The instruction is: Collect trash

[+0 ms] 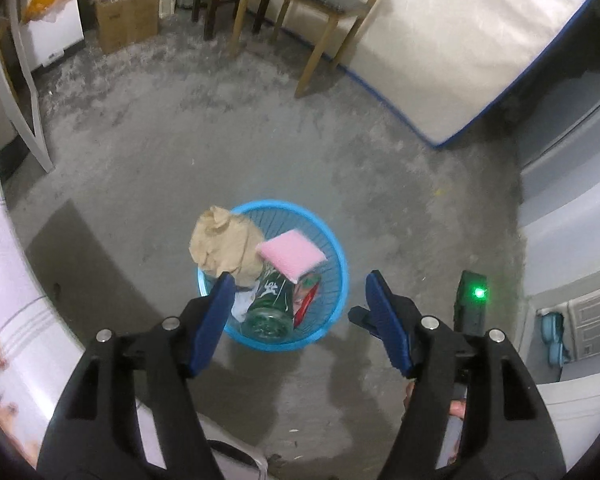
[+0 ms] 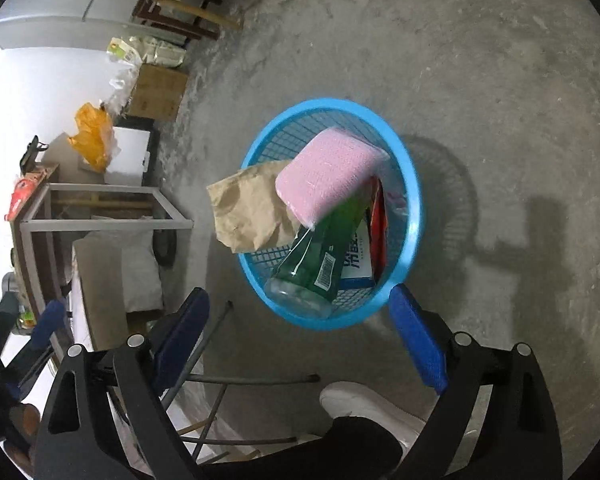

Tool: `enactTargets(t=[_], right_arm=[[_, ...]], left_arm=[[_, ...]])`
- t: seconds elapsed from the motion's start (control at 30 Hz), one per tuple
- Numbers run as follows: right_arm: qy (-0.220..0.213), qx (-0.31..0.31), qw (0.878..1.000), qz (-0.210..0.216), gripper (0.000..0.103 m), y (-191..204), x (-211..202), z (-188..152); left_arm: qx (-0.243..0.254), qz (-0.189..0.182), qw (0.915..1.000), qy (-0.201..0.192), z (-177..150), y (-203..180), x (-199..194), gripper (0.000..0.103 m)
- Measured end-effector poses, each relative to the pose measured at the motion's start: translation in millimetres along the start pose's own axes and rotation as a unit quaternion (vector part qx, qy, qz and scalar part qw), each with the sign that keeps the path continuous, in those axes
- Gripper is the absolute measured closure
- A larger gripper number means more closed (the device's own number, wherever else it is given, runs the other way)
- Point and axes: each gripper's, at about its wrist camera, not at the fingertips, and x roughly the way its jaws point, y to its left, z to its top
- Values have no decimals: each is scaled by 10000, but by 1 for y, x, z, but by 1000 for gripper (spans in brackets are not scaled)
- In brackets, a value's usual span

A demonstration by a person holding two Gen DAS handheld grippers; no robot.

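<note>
On the concrete floor (image 1: 220,152) sits a blue mesh basket (image 1: 336,248), already loaded with trash. Pink sponge (image 1: 292,256) lies on top, tilted, resting on a green bottle (image 1: 272,300) that leans base-up toward the near rim. Crumpled brown paper bag (image 1: 224,240) hangs over the basket's left rim. Red wrapper (image 1: 310,300) tucked beside the bottle; in the right wrist view a blue-and-white box (image 2: 358,256) also shows under the bottle.

Left gripper (image 1: 300,292) hovers above the basket, jaws wide apart, nothing between the blue pads. Right gripper (image 2: 300,304) also above the basket's near rim, jaws spread wide, empty; pads not touching the basket.

Left wrist view: other gripper's black body with a green light (image 1: 478,292) at right. Wooden chair (image 1: 300,12) and a white mattress (image 1: 460,40) against the far side, cardboard box (image 1: 126,18) at back left. Right wrist view: person's white shoe (image 2: 364,404) near the bottom, metal frame table (image 2: 100,208) at left, orange bag (image 2: 94,140) behind it.
</note>
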Motion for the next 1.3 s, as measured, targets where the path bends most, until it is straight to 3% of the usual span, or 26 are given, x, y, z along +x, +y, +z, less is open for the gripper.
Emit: enactTargets(t=[0.17,0.37,0.6,0.7,0.87,1.07,1.17,1.27,1.3], right_arm=[[-198,-410,9989,108,14,20,-32,-8],[-200,-1051,9937,321,14,55,-62,-32],[-407,-2345,9713,32,14,97,-116,-85],[-652,-3067,9493,-238,9,119,-143,-124],[-1222,-4229,8953,-679,6,149,-181,-201],[-1813,-4786,8507,-1203,6,160,-201,-266],[-2062,-5120,8209,-1465,6,167,-209,-288],[-2324,-5415,7911,-1641,6,175,-212,-305],[-2387,-5455,7859,-1668,6,178,-212,-309]], left_arm=[[-58,-80,9982,-583,-20,5,-67,37],[-108,-17,9942,-1068,-73,7,-137,31],[-72,564,9872,-1487,-153,-6,-191,19],[-296,974,9806,-1673,-184,-10,-207,13],[-883,1664,9607,-2038,-240,-7,-229,9],[-1493,2421,9361,-2071,-289,-9,-248,9],[-1643,2901,9166,-2206,-308,-17,-265,9],[-1856,3371,8910,-2410,-324,-22,-281,9],[-1954,3455,8857,-2408,-328,-22,-282,9]])
